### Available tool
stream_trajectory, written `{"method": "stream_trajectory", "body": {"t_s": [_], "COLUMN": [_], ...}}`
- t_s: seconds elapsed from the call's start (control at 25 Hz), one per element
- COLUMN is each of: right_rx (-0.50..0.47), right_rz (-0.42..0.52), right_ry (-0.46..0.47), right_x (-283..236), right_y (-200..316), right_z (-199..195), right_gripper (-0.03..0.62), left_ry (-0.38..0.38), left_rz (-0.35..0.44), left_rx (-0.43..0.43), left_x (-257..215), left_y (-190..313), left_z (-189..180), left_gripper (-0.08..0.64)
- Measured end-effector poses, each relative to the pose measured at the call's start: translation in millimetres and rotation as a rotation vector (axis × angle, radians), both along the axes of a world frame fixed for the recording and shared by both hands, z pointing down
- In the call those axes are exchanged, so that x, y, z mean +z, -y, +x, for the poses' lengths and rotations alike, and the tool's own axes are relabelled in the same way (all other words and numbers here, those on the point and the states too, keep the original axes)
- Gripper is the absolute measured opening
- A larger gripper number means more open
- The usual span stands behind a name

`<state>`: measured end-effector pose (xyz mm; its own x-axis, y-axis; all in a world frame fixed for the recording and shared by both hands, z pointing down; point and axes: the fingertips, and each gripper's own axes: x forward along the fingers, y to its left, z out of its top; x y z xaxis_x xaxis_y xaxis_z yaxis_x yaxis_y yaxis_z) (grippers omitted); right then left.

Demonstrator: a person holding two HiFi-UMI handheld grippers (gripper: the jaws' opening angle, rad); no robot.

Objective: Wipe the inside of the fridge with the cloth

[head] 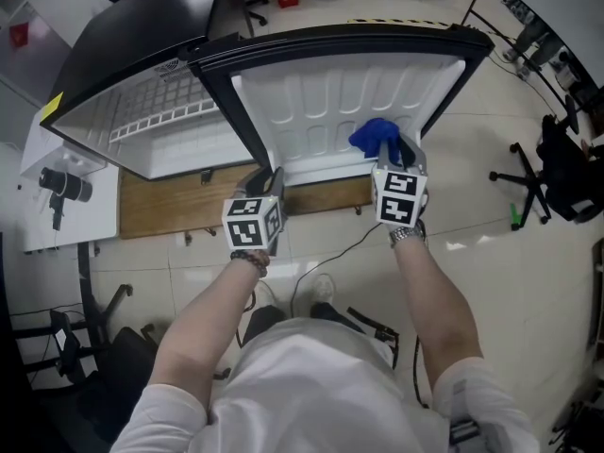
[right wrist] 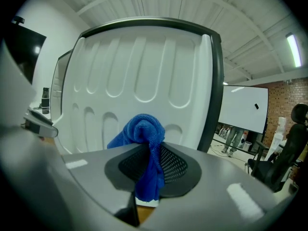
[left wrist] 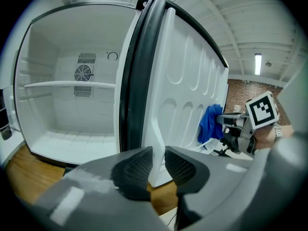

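The right hand-held gripper (right wrist: 151, 163) is clenched on the blue cloth (right wrist: 144, 134). The fabric is pinched between its pads, with a bunched knot standing just ahead of the fingertips and a tail hanging below them. Straight ahead of that knot is the white inner liner of the open fridge door (right wrist: 139, 66). In the head view the cloth sits low on the liner, touching it or just off it; which of the two cannot be told.

The left hand-held gripper (left wrist: 156, 165) is closed on the lower edge of the same door, whose white corner runs between its pads, which probably steadies the panel.

The moulded ribs of the liner run upward from the cloth, so strokes would probably go along or across them. The fridge cavity (left wrist: 67, 114), with its shelf (left wrist: 67, 84), lies well to the left of the cloth-bearing gripper, beyond the dark gasket and the left one. The right hand alone has the cloth, so reaching the cavity would probably mean swinging it leftward past the door's edge.
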<state>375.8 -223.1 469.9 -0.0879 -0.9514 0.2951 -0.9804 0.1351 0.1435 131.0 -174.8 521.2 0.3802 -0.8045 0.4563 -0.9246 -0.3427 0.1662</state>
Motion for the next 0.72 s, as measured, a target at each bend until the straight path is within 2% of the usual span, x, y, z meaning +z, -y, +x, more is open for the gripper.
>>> {"method": "stream_trajectory", "body": {"t_s": [0.4, 0.72], "right_rx": [0.079, 0.081], "right_rz": [0.007, 0.016], "right_ry": [-0.012, -0.01], "right_x": [-3.1, -6.6], "right_y": [1.7, 0.4], "right_z": [45.0, 49.7], "right_gripper": [0.064, 0.064], "left_ry": [0.006, 0.005], "left_rz": [0.0, -0.005], "left_rx": [-0.001, -0.005], "left_x": [0.1, -0.1], "left_y": [-0.7, -0.4], "left_z": [0.4, 0.3], "left_gripper": [0.086, 0.085]}}
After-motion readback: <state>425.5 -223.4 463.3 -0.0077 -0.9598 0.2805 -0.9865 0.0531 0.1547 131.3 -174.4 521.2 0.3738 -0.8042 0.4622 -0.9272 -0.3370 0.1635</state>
